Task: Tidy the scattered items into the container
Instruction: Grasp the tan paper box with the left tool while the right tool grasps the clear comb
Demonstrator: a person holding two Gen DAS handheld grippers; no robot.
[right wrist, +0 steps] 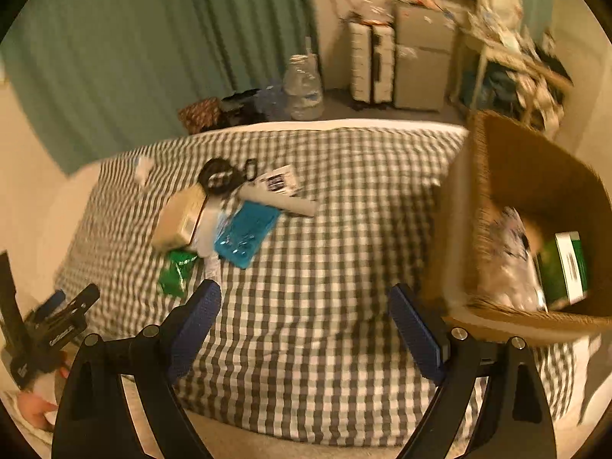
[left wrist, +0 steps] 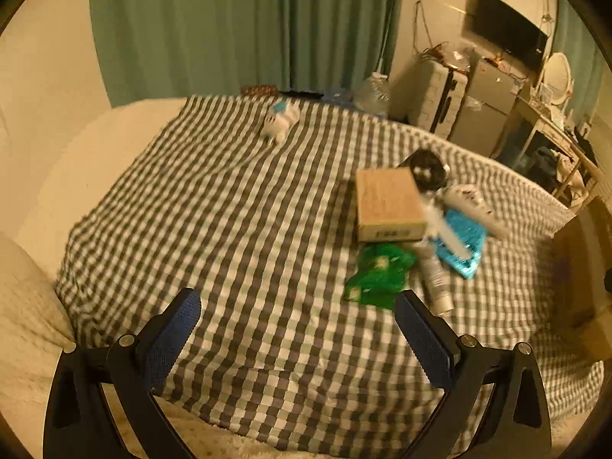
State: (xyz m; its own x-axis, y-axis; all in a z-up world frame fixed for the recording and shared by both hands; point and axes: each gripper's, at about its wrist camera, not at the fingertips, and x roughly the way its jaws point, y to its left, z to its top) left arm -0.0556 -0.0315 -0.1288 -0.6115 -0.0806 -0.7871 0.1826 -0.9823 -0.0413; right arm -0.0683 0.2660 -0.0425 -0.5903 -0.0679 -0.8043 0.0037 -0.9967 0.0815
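Note:
A pile of items lies on the checked bed cover [left wrist: 237,229]: a tan box [left wrist: 386,201], a green packet [left wrist: 378,275], a blue packet [left wrist: 463,243], a white tube [left wrist: 436,279], a black round item [left wrist: 426,170]. A small white and blue item [left wrist: 281,118] lies apart at the far side. My left gripper [left wrist: 298,329] is open and empty, short of the pile. My right gripper [right wrist: 304,317] is open and empty above the cover [right wrist: 325,267]. The woven basket [right wrist: 478,206] stands right, holding a green box [right wrist: 566,267] and a white bag [right wrist: 512,264]. The pile shows left: tan box [right wrist: 178,218], blue packet [right wrist: 246,233], green packet [right wrist: 176,271].
Green curtains [left wrist: 244,26] hang behind the bed. A suitcase [left wrist: 440,99], a cabinet [left wrist: 485,107] and a cluttered desk [left wrist: 550,134] stand right. Bags and a large water bottle [right wrist: 302,88] sit on the floor beyond the bed. The left gripper shows at the right wrist view's left edge [right wrist: 49,329].

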